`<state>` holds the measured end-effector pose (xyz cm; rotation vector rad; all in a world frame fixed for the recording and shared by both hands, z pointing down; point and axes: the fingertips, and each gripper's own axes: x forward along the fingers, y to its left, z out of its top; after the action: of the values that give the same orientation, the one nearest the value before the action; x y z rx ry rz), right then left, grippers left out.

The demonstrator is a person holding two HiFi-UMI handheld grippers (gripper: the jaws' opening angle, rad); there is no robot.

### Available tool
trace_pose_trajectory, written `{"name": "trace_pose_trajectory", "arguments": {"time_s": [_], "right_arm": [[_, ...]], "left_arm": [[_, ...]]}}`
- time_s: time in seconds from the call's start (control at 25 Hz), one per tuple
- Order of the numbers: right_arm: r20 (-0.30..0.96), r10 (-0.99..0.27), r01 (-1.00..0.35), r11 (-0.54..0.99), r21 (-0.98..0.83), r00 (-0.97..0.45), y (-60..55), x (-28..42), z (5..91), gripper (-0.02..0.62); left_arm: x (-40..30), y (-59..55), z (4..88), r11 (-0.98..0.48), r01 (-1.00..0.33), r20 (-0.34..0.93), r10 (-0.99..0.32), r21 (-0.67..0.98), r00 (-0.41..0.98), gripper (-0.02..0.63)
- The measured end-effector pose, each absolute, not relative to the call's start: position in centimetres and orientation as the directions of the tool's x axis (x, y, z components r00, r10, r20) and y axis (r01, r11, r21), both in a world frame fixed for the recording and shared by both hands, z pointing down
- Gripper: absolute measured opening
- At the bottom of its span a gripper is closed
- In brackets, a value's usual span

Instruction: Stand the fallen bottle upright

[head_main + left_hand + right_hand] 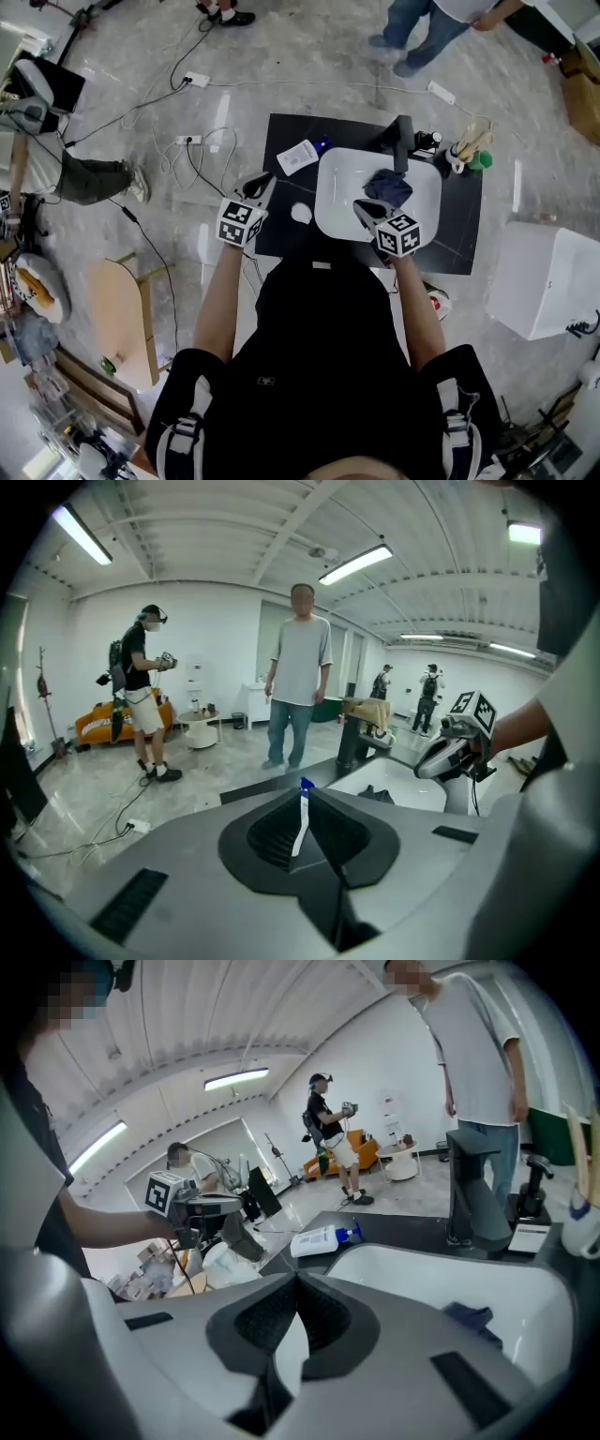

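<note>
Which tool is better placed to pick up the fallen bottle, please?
Left. The left tool is close to the fallen bottle on the counter, while the right tool is over the sink. Both are shut.

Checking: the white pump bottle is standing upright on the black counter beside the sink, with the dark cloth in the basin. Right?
Not quite. The white pump bottle lies on its side, not upright, on the black counter beside the sink; the right gripper view shows it plainly. The dark cloth is in the basin, as you said.
</note>
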<state>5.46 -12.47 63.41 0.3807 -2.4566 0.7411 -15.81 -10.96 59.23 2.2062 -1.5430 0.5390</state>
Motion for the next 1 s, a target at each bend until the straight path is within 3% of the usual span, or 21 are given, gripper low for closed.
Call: {"name": "trace_pose_trajectory", "arguments": {"time_s": [0.12,0.28,0.56,1.0], "right_arm": [[0.586,-0.168,-0.477,0.770,-0.423,-0.793,-12.8,4.8,64.0,0.060],[0.622,-0.225,-0.562,0.713,-0.419,-0.750,-12.4,4.5,65.2,0.060],[0.679,-0.286,-0.675,0.610,-0.414,-0.675,-10.8,6.0,67.3,0.060],[0.724,-0.301,-0.738,0.536,-0.410,-0.621,-9.2,6.1,69.4,0.060]], "left_arm": [[-15.2,-13.6,60.9,-0.431,-0.895,0.545,-0.727,0.112,0.418,0.035],[-13.7,-16.0,64.2,-0.547,-0.826,0.620,-0.603,0.138,0.503,0.168],[-11.3,-19.0,68.7,-0.646,-0.746,0.692,-0.464,0.163,0.553,0.280],[-10.3,-22.3,75.5,-0.667,-0.736,0.814,-0.360,0.117,0.456,0.339]]}}
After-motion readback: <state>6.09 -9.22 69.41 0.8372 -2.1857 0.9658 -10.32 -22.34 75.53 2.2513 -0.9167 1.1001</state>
